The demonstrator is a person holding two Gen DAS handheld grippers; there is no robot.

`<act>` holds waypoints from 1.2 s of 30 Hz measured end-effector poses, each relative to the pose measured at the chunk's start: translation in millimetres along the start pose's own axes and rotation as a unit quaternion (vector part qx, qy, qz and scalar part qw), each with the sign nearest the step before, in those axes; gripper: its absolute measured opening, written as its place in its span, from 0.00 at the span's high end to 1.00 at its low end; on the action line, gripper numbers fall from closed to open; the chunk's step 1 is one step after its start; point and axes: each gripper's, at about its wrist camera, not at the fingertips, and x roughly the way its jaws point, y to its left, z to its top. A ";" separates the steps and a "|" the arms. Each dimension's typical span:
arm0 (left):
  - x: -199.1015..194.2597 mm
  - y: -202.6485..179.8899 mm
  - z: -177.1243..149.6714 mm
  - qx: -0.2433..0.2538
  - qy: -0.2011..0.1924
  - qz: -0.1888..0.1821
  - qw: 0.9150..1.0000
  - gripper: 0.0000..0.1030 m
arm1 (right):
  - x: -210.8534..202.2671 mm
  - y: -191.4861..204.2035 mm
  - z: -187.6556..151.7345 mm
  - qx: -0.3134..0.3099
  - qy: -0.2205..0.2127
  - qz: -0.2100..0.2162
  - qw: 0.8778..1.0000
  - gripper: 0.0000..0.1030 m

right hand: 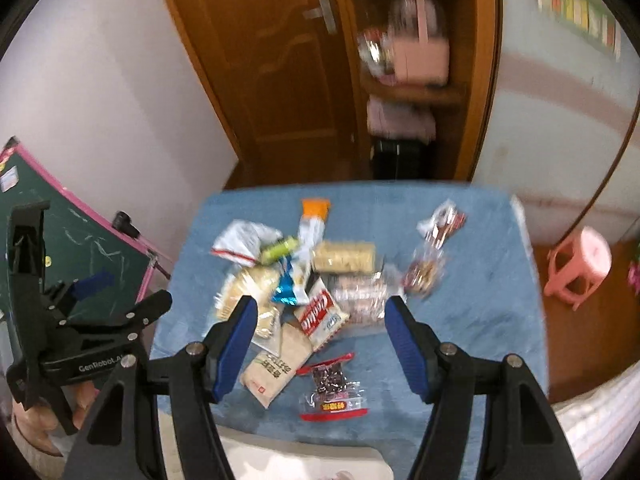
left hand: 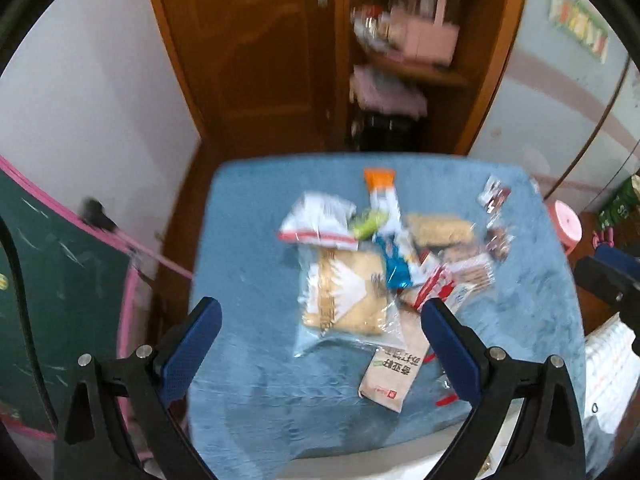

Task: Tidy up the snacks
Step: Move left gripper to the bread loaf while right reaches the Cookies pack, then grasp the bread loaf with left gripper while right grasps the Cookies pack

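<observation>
Snack packets [right hand: 304, 300] lie heaped at the middle of a blue-covered table [right hand: 480, 320], two small packets apart at its far right. Left gripper [left hand: 320, 312] and right gripper [right hand: 320, 312] hover above the near edge, jaws spread, nothing between them. Bare cloth rings the heap. One pink stool [right hand: 580, 268] stands right; one green chalkboard [right hand: 100, 256] left; one wooden door [right hand: 272, 60] beyond.

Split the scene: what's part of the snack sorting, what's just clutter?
Job:
snack packets
blue cloth
left gripper
right gripper

Clutter:
pink stool
chalkboard
wooden door
pink bag
</observation>
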 end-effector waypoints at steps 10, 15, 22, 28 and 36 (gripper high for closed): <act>112.9 7.8 -4.9 -0.049 0.081 -0.031 0.995 0.04 | 125.9 -26.8 -14.3 0.058 0.109 0.036 0.992 0.47; 142.0 -1.5 -11.0 -0.039 0.103 -0.039 0.993 0.04 | 154.2 -26.8 -17.0 0.066 0.127 0.045 0.989 0.51; 161.7 -7.8 -14.4 -0.040 0.115 -0.057 0.991 0.04 | 173.1 -21.2 -19.5 0.061 0.128 0.047 0.989 0.51; 174.9 -15.8 -16.7 -0.048 0.126 -0.063 0.989 0.03 | 178.6 -18.0 -25.4 0.058 0.148 0.075 0.984 0.82; 190.6 -30.5 -12.5 -0.063 0.136 -0.062 0.987 0.01 | 137.4 -23.8 -43.4 0.056 0.106 0.066 0.991 0.85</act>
